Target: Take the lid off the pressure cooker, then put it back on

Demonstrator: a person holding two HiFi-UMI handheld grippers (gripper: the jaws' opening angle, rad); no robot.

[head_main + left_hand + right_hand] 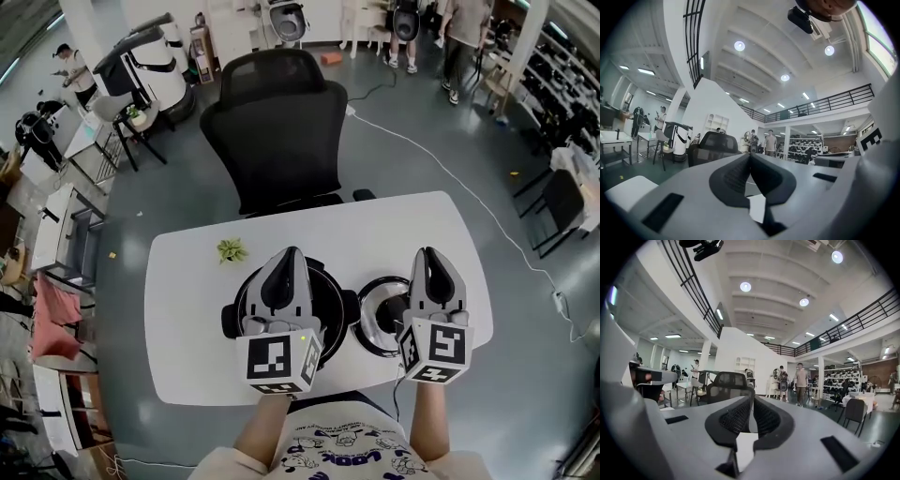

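White tabletop (187, 281) runs under everything, with a small green sprig (231, 249) lying near its far left part. Just right of that sits the black pressure cooker (333, 291), its stubby side handles sticking out to either side. Much of it is covered from the head view by the left gripper (289, 253), which hangs over it.

That gripper is held level, pointing away from the person toward the black office chair (281, 131) across the table. Its marker cube (277, 361) is nearest the body and the bare left forearm (272, 427) comes straight up behind it. From its own view the left gripper (750, 157) has its jaws pressed together at the tips, with nothing between them.

Further right, the lid (373, 323) lies on the table just beside the cooker, off the pot. It has a shiny rim and a dark middle. The right gripper (427, 253) hovers above the lid's right edge, also level and parallel to the other, with its cube (436, 347) close to the person and the right forearm (427, 422) behind. In its own view the right gripper (751, 399) has its jaws drawn almost together, only a thin slit between the pads, and they hold nothing.
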